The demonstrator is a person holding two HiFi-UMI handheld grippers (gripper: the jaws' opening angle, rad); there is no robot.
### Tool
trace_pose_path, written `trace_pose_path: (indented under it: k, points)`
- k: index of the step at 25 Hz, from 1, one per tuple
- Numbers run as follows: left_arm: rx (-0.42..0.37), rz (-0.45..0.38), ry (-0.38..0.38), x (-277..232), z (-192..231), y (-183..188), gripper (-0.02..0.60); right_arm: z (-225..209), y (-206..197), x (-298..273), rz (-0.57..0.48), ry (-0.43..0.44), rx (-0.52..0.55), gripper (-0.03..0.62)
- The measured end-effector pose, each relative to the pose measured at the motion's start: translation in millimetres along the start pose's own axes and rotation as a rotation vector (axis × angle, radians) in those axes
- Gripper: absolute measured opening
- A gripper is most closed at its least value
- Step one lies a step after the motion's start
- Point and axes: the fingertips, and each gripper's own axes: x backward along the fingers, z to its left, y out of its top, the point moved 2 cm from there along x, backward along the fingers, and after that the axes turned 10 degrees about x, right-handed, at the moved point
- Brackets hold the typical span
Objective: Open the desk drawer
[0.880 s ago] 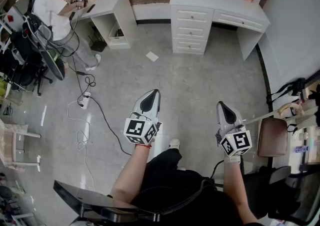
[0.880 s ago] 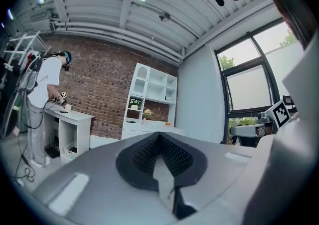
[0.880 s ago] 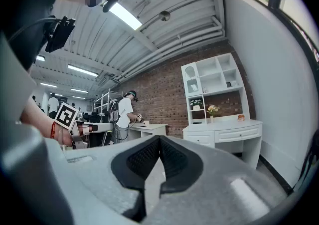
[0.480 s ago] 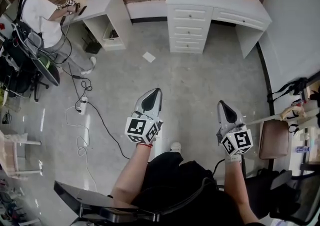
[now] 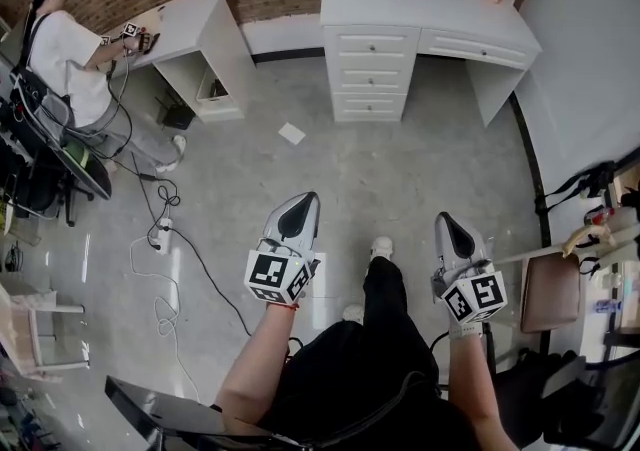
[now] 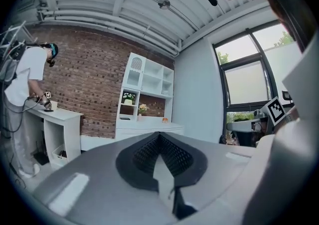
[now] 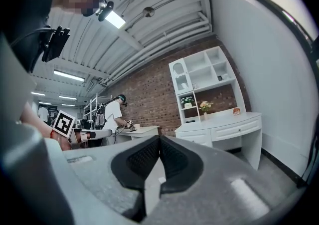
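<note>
A white desk (image 5: pixel 430 14) stands against the brick wall at the top of the head view, well ahead of me. It has a stack of closed drawers (image 5: pixel 370 74) on its left and one wide closed drawer (image 5: pixel 470 47) on its right. The desk (image 7: pixel 219 129) also shows small in the right gripper view, and the desk (image 6: pixel 144 130) shows in the left gripper view. My left gripper (image 5: pixel 302 201) and right gripper (image 5: pixel 445 221) hang over the grey floor, far from the desk. Both are shut with nothing held.
Another person (image 5: pixel 65 49) works at a second white desk (image 5: pixel 190 34) at the far left. Cables (image 5: pixel 165 229) trail across the floor on the left. A scrap of paper (image 5: pixel 291 133) lies on the floor. A brown chair (image 5: pixel 548 291) stands at the right.
I have stepped forward: the desk sits slightly nearer and lower in the head view, and my leg and shoe now reach out between the grippers. Both grippers stay shut.
</note>
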Motion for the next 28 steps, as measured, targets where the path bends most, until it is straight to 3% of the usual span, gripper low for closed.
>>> trace_pose_path:
  k: [6,13,28]
  points:
    - [0.012,-0.014,0.017,-37.2,19.7,10.7,0.002,-31.8,-6.8,-44.9,0.011,0.017,-0.007,0.002]
    - [0.017,-0.009,0.097,-93.6,62.5,17.2,0.002,-62.9,-10.3,-123.2,-0.009,0.094,-0.075,0.002]
    - [0.050,0.004,0.067,-251.4,96.1,28.0,0.002,-158.6,-20.2,-232.4,0.053,0.133,-0.046,0.009]
